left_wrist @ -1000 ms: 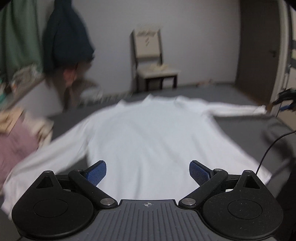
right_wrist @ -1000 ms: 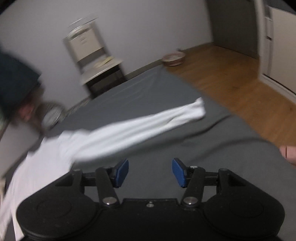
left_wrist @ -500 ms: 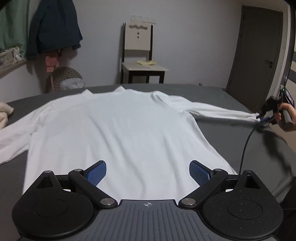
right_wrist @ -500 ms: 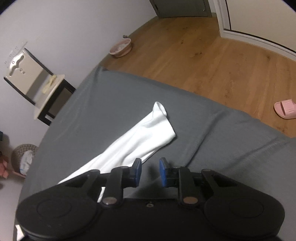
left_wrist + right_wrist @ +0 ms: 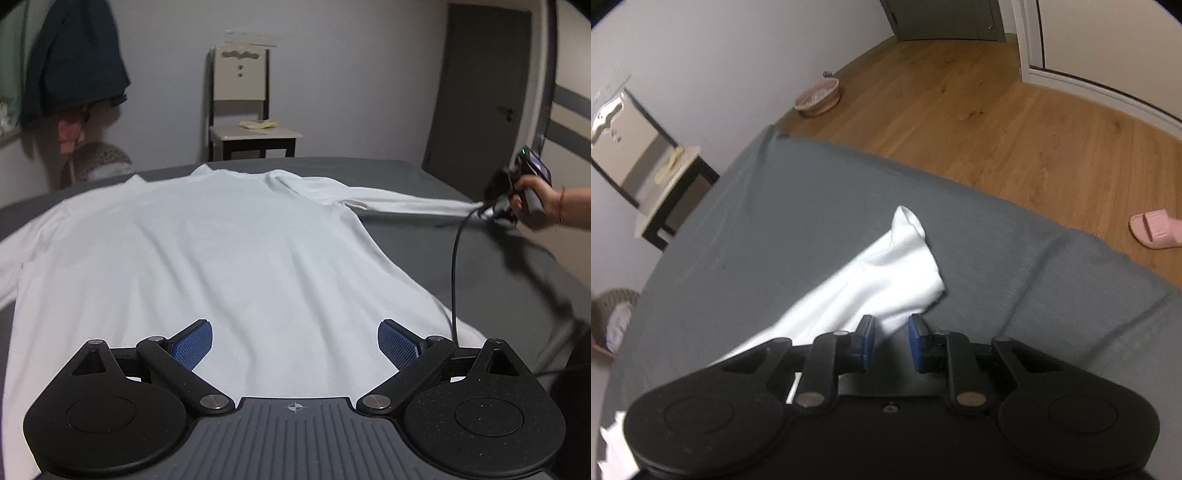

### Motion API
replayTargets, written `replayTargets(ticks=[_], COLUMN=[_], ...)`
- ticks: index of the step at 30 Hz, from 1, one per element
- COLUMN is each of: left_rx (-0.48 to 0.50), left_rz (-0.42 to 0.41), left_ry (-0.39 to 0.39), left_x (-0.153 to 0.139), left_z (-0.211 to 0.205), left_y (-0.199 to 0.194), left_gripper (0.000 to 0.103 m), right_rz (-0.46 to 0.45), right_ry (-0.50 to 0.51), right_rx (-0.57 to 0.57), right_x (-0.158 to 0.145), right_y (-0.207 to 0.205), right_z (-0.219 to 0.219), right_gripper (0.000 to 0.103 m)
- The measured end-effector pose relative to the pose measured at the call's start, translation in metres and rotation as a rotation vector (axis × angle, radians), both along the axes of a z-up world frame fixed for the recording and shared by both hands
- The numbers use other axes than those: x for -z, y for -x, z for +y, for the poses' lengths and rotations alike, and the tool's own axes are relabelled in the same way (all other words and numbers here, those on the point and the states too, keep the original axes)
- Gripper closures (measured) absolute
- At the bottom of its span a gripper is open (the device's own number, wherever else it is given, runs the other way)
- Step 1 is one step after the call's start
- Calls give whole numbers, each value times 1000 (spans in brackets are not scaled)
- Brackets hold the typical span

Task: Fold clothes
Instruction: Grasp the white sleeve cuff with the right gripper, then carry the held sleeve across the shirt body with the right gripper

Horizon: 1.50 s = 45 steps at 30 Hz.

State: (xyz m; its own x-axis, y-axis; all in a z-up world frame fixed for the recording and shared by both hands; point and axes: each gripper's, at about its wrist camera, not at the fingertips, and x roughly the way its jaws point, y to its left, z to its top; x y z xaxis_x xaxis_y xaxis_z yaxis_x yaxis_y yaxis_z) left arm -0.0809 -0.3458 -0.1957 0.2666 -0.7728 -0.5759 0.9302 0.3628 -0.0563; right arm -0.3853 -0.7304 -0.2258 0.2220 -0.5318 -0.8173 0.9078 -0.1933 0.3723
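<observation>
White long-sleeve shirt (image 5: 207,251) flat on grey bed (image 5: 798,221), frame centre. Left gripper (image 5: 294,341) wide, empty. Right gripper (image 5: 891,341) narrow, unclosed around sleeve cuff (image 5: 901,273); thin fabric could slip out.

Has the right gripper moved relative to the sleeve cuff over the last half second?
Yes. The right gripper has closed in on the sleeve cuff, which now looks larger against the grey bed; jaws slightly wider.

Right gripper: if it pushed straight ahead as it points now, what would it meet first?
Most likely the white long sleeve's cuff end on the grey bedsheet, just beyond the right gripper; its jaws stand slightly apart. Depth is uncertain.
</observation>
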Motion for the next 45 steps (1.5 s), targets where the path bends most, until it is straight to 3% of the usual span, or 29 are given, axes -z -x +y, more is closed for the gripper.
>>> replayTargets(ticks=[4,9,13,16,18,20,26,30,35,39,42,45], left_rx=[19,21,11,8,6,-1,-52,-145,-315,-439,-512,-576], left_rz=[-18,-9,-3,1,-4,-9,-20,-34,-8,24,50,68], left_ry=[-11,-24,-24,-19,-18,-15,23,29,11,49,92,134], left_x=[0,4,6,5,5,3,-10,-17,-22,-29,-33,-36], left_z=[-1,1,4,4,4,5,17,23,38,60,80,98], left_y=[3,1,-1,-2,-2,-3,-13,-26,-49,-69,-84,-97], left_gripper=[6,6,6,6,6,6,6,6,6,6,6,6], right_rz=[-56,38,59,25,50,126,75,94,98,39,-47,-146], right_ry=[1,-5,-46,-42,-28,-4,152,316,460,569,658,708], right_rx=[44,40,127,187,184,131,92,-39,-215,-381,-573,-819], right_x=[6,6,4,7,8,8,-15,-64,-131,-181,-208,-210], right_y=[6,-6,-12,-12,-16,-24,-12,-31,-94,-173,-247,-310], right_z=[1,-2,-6,-9,-10,-9,16,36,60,81,120,178], right_gripper=[82,91,90,81,84,98,99,99,99,99,99,99])
